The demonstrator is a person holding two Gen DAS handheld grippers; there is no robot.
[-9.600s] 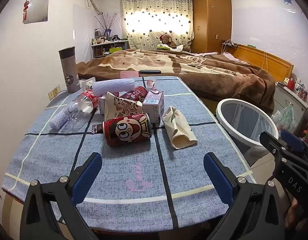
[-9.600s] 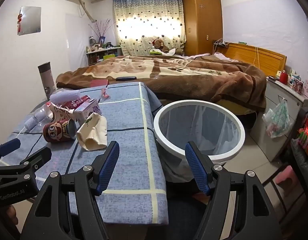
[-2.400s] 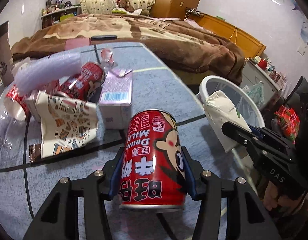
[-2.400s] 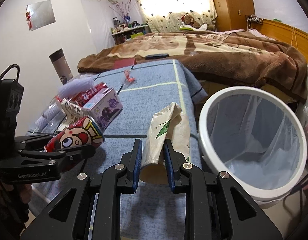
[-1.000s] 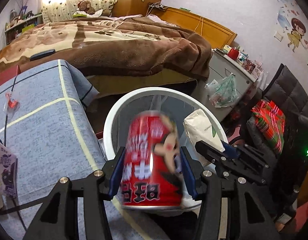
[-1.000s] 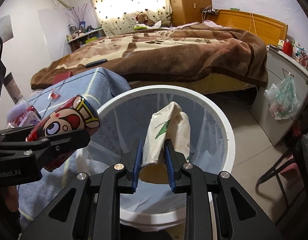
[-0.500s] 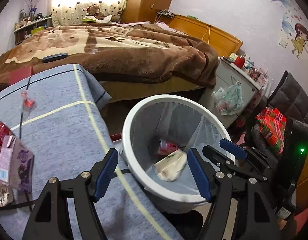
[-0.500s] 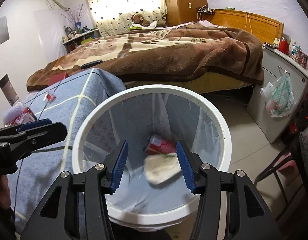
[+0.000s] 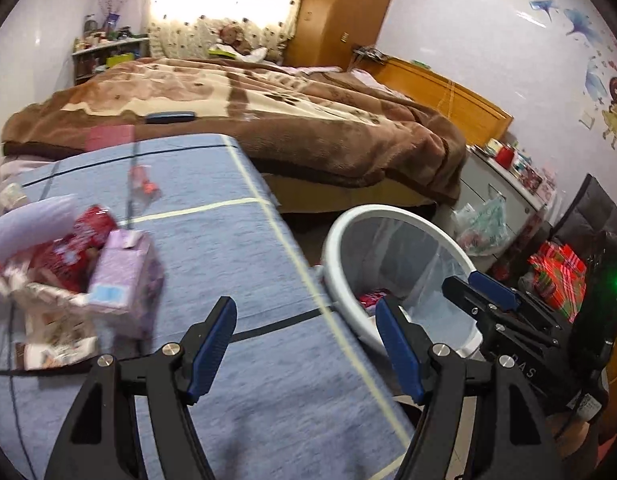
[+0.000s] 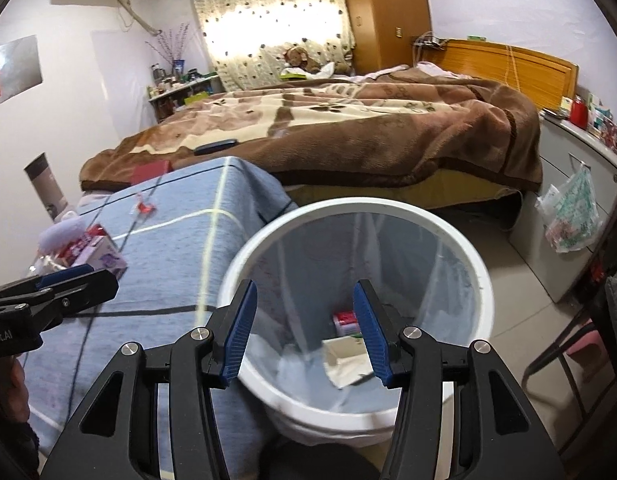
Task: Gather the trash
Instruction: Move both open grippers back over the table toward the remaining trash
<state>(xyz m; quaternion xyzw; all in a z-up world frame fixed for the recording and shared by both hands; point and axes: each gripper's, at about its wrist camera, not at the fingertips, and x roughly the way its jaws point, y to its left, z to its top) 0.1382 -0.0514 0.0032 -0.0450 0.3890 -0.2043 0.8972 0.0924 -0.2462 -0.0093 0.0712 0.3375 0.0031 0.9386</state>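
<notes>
The white bin (image 10: 460, 248) with a clear liner stands beside the table. At its bottom lie the red can (image 10: 345, 320) and the cream paper bag (image 10: 345, 362). My right gripper (image 10: 304, 328) hangs open over the bin's near rim, nothing between its fingers. My left gripper (image 9: 306, 344) is open and empty over the blue tablecloth (image 9: 212, 248) near the table's right edge. The bin (image 9: 340, 240) shows to its right, with the red can (image 9: 374, 296) inside. A purple carton (image 9: 122, 280), red wrappers (image 9: 84, 240) and a patterned bag (image 9: 48, 320) remain piled at the left.
A bed with a brown blanket (image 10: 348, 128) lies behind table and bin. A grey cabinet with a hanging plastic bag (image 10: 572, 216) stands at the right. A small red scrap (image 9: 142, 184) lies far back on the cloth. A grey tumbler (image 10: 44, 188) stands at the table's far left.
Both grippers opened and dropped the red can and the paper bag into the bin. The left gripper has since swung left, back over the table. The right gripper rose slightly above the bin.
</notes>
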